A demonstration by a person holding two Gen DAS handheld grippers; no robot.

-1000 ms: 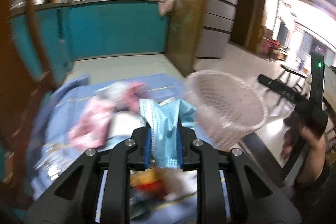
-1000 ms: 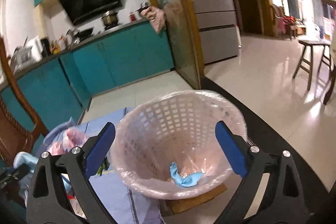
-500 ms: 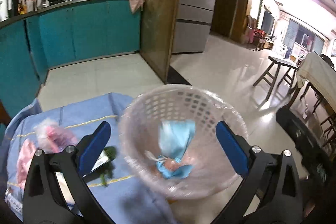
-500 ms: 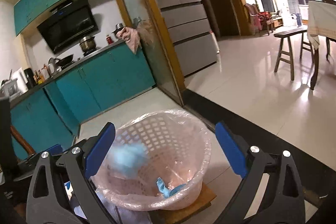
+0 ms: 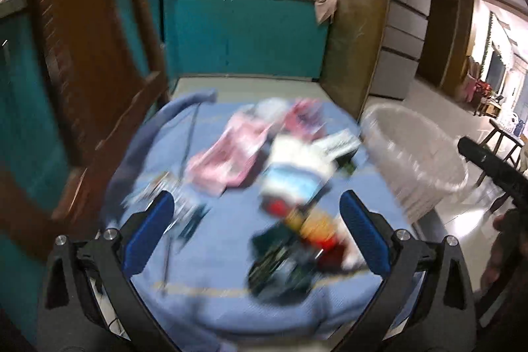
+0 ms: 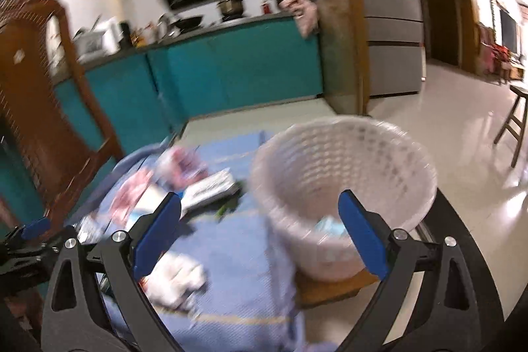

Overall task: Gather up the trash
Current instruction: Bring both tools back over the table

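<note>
Left gripper [image 5: 255, 231] and right gripper [image 6: 259, 231] both gape wide and empty; blurred trash [image 5: 290, 174] mid-frame, white basket [image 6: 343, 174] centre-right

A blurred heap of trash [image 5: 290, 174], pink, white and red wrappers, lies on the blue-covered desk [image 5: 217, 259]. The white mesh basket [image 6: 343, 180] stands upright just beside it, holding blue scraps [image 6: 330, 225].

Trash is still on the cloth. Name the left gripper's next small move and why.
Probably lower the left gripper onto the nearest piece in the litter pile and close. Its jaws are wide open and empty, wrappers still lie on the blue cloth, and the basket waits alongside.
</note>
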